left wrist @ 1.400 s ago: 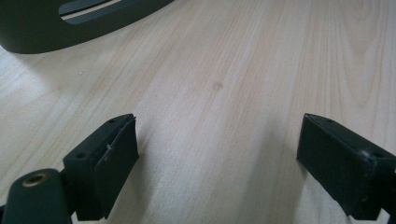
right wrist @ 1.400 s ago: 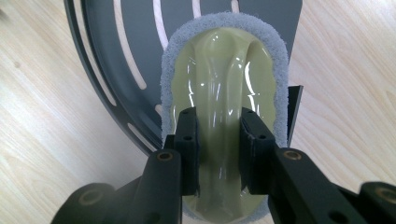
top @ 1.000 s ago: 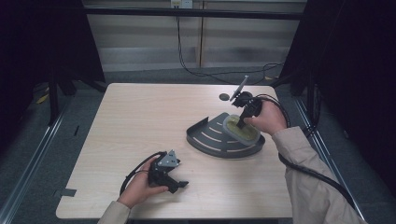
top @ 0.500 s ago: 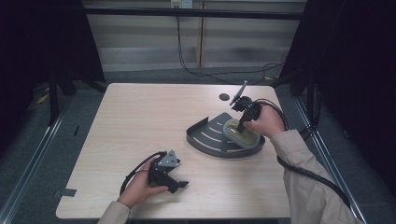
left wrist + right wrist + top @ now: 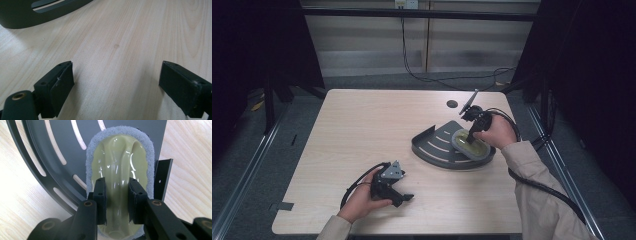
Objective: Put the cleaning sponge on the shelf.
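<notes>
Left gripper (image 5: 404, 197) rests low on the near part of the table, held in the person's left hand (image 5: 362, 200); in the left gripper view its jaws stand wide apart with bare wood between them. Farther off, toward the right side, the right gripper (image 5: 472, 137) points down into a scrubbing pad (image 5: 120, 165) — a glossy, pale olive plastic grip with a raised central ridge, edged by a grey-white fibrous border. In the right gripper view the jaws are drawn narrow and clamp that ridge from both sides. The pad lies on a dark grey fan-shaped tray (image 5: 437, 147), slotted with curved openings and walled along its straight edges, which sits flat on the right half of the table (image 5: 362, 125). The table is pale wood-grain laminate with a small round dark hole (image 5: 452, 104) near its far edge. Beyond it — a grey floor, trailing black cables (image 5: 432, 77), a light panelled wall and dark curtains at both sides.
</notes>
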